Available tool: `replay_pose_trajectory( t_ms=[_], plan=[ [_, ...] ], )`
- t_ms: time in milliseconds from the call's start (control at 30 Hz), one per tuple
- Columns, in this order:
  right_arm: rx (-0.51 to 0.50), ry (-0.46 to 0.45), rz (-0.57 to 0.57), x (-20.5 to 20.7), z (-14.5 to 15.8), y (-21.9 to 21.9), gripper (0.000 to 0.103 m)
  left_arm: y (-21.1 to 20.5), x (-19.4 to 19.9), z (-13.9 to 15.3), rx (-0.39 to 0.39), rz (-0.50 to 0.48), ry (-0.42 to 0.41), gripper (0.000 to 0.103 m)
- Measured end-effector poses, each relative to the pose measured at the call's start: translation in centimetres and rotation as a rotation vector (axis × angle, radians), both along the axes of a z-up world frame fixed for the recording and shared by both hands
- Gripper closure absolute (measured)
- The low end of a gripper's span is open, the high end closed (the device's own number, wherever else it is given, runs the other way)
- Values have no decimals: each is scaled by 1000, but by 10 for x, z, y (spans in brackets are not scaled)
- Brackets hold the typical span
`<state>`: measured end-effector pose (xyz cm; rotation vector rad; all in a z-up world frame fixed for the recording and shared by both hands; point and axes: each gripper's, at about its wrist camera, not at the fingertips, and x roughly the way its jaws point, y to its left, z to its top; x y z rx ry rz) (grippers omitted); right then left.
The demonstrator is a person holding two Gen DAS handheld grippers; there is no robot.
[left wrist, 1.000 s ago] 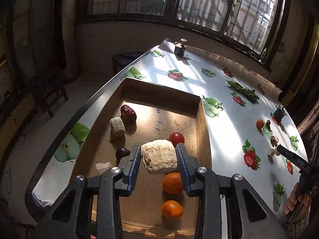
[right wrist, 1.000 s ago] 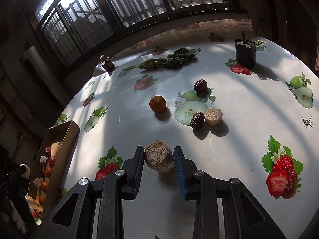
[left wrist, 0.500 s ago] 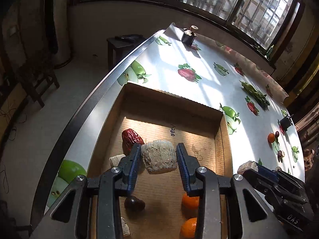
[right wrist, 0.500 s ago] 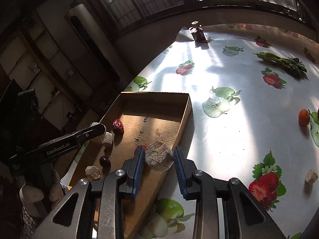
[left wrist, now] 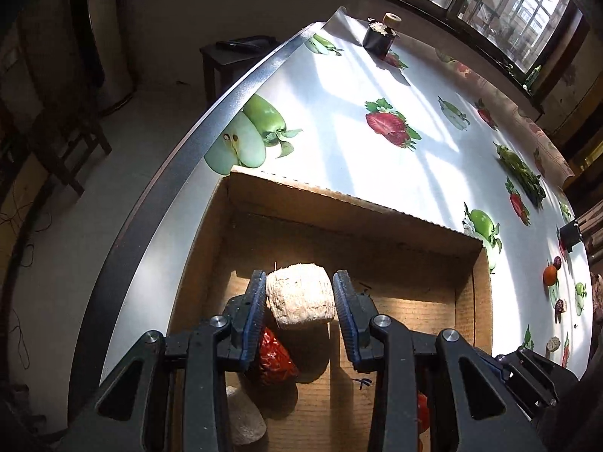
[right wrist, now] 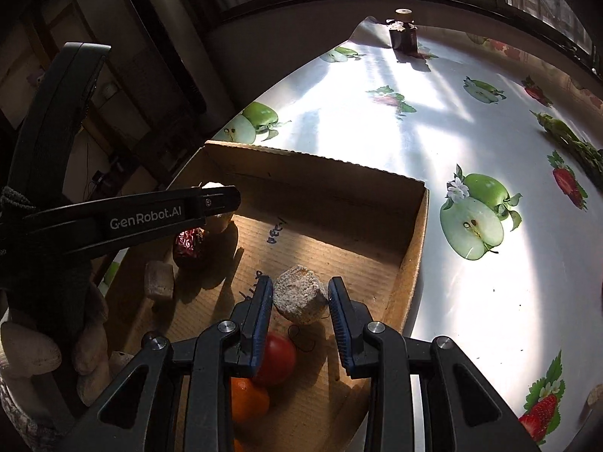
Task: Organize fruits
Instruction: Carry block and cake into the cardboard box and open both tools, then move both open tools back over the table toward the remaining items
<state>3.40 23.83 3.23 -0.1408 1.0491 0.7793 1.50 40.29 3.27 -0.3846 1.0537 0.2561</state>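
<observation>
Left wrist: left gripper (left wrist: pixel 299 297) clamps pale chunk (left wrist: pixel 300 295) over box (left wrist: pixel 339 203)

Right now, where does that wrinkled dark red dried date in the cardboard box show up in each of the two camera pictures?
Left wrist view: the wrinkled dark red dried date lies low and centre-left, partly behind the left hand-held gripper.
Right wrist view: it sits left of centre, under the other gripper's black finger.
Shared landmark: the brown cardboard box's far wall.
</observation>
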Motion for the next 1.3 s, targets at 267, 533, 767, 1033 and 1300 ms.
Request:
replay_pose_trajectory(
  t_ms=[267, 533, 767, 1033, 1300],
  plan=[
    [-38, -45, 10, -6, -6, 7, 69, 1, -4, 0, 34, 29, -7, 51],
    [47, -123, -22, -24, 25, -21, 47, -23, -56, 68, 137, 65, -180, 43],
    [131, -144, -161, -56, 50, -102, 39, -94, -142, 126, 369, 174, -379, 12],
    [161, -153, -343, -96, 52, -181, 37, -158, -183, 130, 424, 196, -447, 7],
    [185, -171, -408, -117, 53, -219, 35, -188, -185, 125, 435, 141, -406, 7]
  ],
)
